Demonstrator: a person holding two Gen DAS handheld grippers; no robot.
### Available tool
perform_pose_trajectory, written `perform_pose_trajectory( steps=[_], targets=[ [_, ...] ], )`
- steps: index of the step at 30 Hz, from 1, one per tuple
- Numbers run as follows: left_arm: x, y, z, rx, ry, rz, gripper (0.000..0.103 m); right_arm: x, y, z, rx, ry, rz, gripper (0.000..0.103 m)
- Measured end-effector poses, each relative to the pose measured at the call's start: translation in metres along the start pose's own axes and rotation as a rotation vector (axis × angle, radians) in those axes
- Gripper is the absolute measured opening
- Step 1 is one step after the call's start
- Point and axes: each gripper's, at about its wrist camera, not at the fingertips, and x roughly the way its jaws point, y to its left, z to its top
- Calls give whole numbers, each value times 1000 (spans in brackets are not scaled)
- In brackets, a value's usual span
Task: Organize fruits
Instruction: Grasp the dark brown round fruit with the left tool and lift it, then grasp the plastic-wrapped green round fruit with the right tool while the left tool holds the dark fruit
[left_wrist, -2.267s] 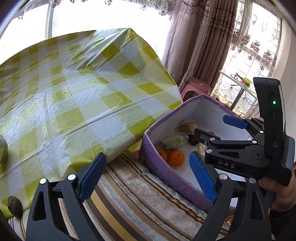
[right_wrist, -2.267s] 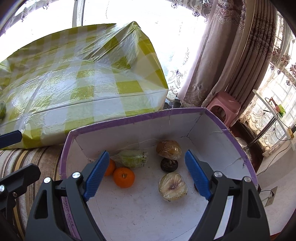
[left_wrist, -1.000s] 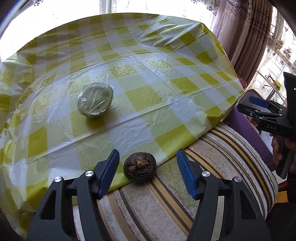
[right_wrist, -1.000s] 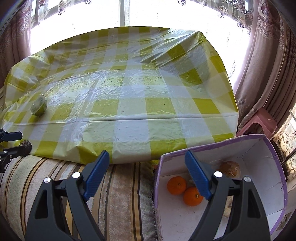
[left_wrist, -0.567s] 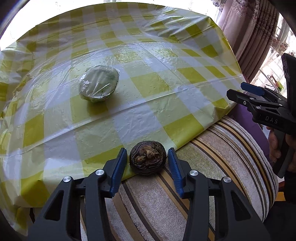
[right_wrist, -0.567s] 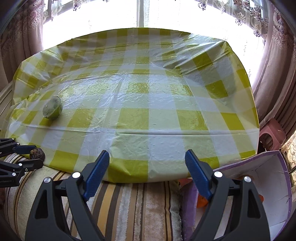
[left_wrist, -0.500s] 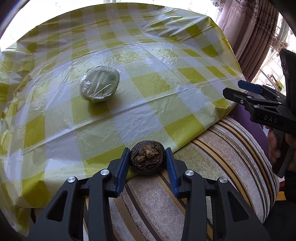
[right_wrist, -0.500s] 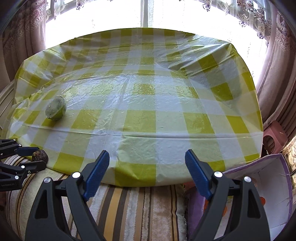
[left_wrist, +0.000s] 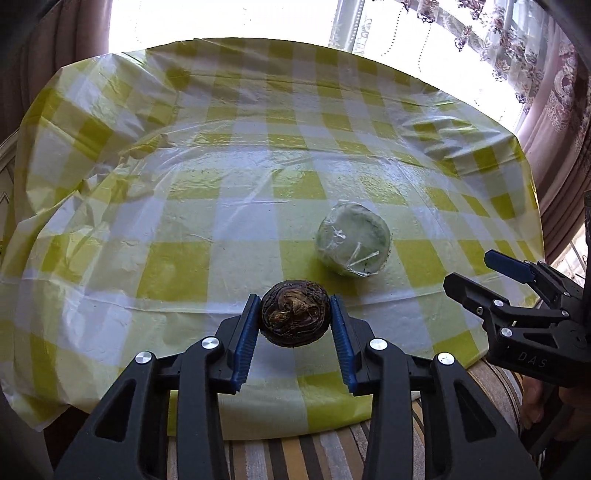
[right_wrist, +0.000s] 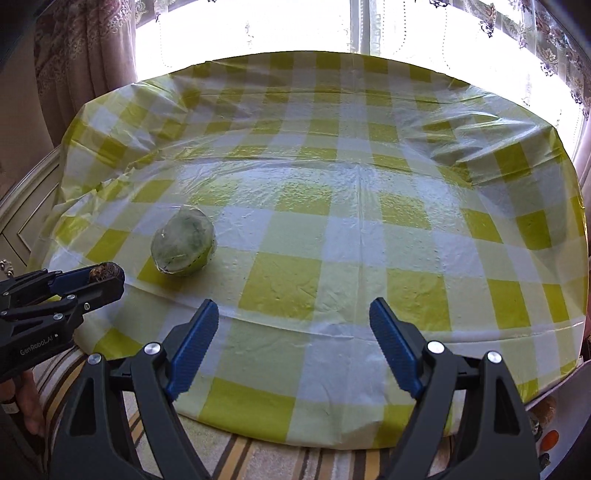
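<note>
My left gripper (left_wrist: 294, 315) is shut on a dark brown wrinkled fruit (left_wrist: 294, 313) and holds it lifted above the near edge of the table; the fruit also shows in the right wrist view (right_wrist: 106, 272), in the left gripper (right_wrist: 88, 282). A pale green fruit wrapped in clear film (left_wrist: 352, 243) lies on the yellow checked tablecloth (left_wrist: 184, 221) just beyond and right of it, and shows in the right wrist view (right_wrist: 183, 246). My right gripper (right_wrist: 293, 347) is open and empty over the table's near edge; it shows at the right of the left wrist view (left_wrist: 491, 275).
A striped cushioned surface (right_wrist: 229, 461) runs along the table's near edge. An orange fruit (right_wrist: 550, 439) and a brownish fruit (right_wrist: 546, 406) show at the lower right corner. Curtains (left_wrist: 554, 92) and a bright window stand behind the table.
My left gripper has closed on the dark brown fruit and lifted it off the table edge. My right gripper has swung left from the purple box to over the table.
</note>
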Motion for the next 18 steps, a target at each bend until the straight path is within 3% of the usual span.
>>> perform_pose_trajectory(
  steps=[8, 18],
  targets=[
    [-3, 33, 5, -130, -55, 34, 36, 31, 52, 24, -138, 15, 0, 93],
    [0, 46, 4, -158, -62, 23, 36, 60, 85, 41, -223, 22, -18, 93]
  ],
)
